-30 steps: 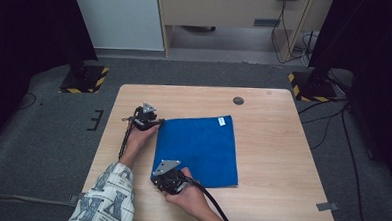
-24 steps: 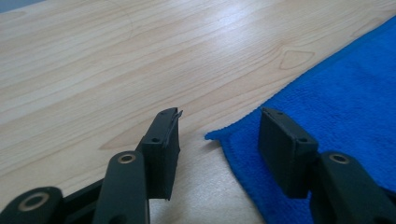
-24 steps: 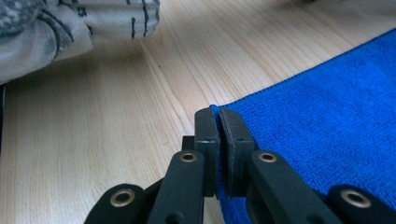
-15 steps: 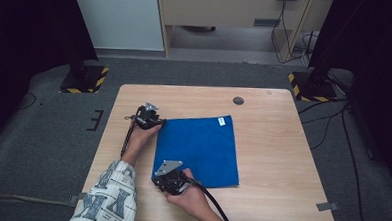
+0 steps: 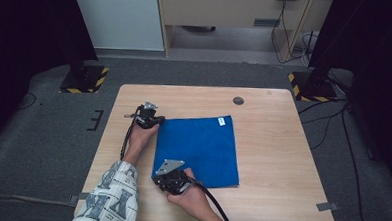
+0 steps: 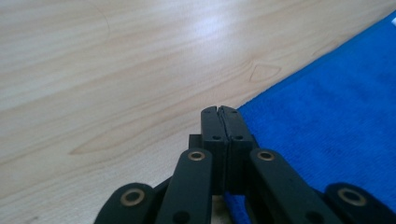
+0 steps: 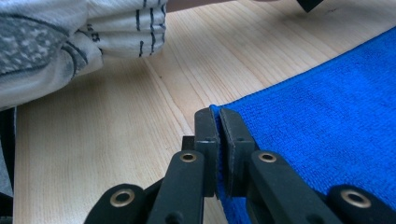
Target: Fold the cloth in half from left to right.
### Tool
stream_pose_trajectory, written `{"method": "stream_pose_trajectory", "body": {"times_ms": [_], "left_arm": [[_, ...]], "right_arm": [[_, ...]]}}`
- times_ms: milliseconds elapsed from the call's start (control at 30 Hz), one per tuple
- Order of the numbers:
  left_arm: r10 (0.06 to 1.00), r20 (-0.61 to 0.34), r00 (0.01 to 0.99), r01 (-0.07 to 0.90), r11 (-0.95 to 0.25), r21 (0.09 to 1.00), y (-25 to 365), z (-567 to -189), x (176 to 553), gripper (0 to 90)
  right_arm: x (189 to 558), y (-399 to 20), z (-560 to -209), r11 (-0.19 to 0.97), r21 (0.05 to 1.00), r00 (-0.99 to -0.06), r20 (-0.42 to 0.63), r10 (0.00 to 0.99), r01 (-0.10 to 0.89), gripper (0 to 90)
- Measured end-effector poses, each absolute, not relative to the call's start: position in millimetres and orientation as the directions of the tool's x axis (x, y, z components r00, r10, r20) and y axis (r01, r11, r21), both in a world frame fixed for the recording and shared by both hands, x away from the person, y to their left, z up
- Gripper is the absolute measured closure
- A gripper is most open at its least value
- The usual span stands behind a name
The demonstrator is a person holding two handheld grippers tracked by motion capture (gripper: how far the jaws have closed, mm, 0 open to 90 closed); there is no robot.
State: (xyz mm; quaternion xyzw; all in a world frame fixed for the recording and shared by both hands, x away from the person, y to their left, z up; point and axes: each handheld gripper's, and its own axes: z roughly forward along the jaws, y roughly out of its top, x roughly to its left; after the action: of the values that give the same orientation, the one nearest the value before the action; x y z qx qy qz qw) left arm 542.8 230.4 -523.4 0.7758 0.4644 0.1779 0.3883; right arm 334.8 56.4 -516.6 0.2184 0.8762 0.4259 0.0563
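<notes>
Blue cloth (image 5: pixel 198 149) lying flat on the desk (image 5: pixel 277 144), its far left corner being pinched by the just-closed left gripper (image 6: pixel 219 112), near left corner being clamped by the right gripper (image 7: pixel 218 113).

Blue cloth (image 5: pixel 199 150) of matt, nubby terry weave with a stitched hem, lying on a table (image 5: pixel 277 159) of pale wood, smooth with a faint sheen. Matt black plastic jaws with brass-coloured rivets. Printed fabric sleeve (image 7: pixel 56 42), soft and creased.

The blue cloth's (image 6: pixel 327 121) pinched corner hides behind the left tool (image 6: pixel 219 110).
</notes>
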Motion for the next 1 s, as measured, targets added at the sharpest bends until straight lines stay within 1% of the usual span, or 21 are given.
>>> {"method": "stream_pose_trajectory", "body": {"times_ms": [267,400,633,800,1000], "left_arm": [[0.851,-0.068,0.521,0.535,-0.263,0.803,224,-500,536,89.6],[0.852,-0.073,0.518,0.538,-0.258,0.802,224,-495,533,89.7],[0.84,-0.056,0.539,0.524,-0.282,0.804,218,-484,528,89.7],[0.838,-0.037,0.544,0.505,-0.292,0.812,217,-472,527,89.7],[0.844,-0.041,0.534,0.506,-0.28,0.816,221,-465,530,89.7]], "right_arm": [[329,54,-504,0.522,0.792,-0.891,0.06,0.45,0.317,87.0],[326,50,-493,0.507,0.805,-0.886,0.048,0.462,0.308,87.1],[324,47,-477,0.489,0.822,-0.879,0.029,0.476,0.292,87.1],[323,46,-470,0.479,0.829,-0.877,0.028,0.48,0.289,87.1],[320,50,-465,0.482,0.831,-0.879,0.018,0.476,0.278,87.1]]}}
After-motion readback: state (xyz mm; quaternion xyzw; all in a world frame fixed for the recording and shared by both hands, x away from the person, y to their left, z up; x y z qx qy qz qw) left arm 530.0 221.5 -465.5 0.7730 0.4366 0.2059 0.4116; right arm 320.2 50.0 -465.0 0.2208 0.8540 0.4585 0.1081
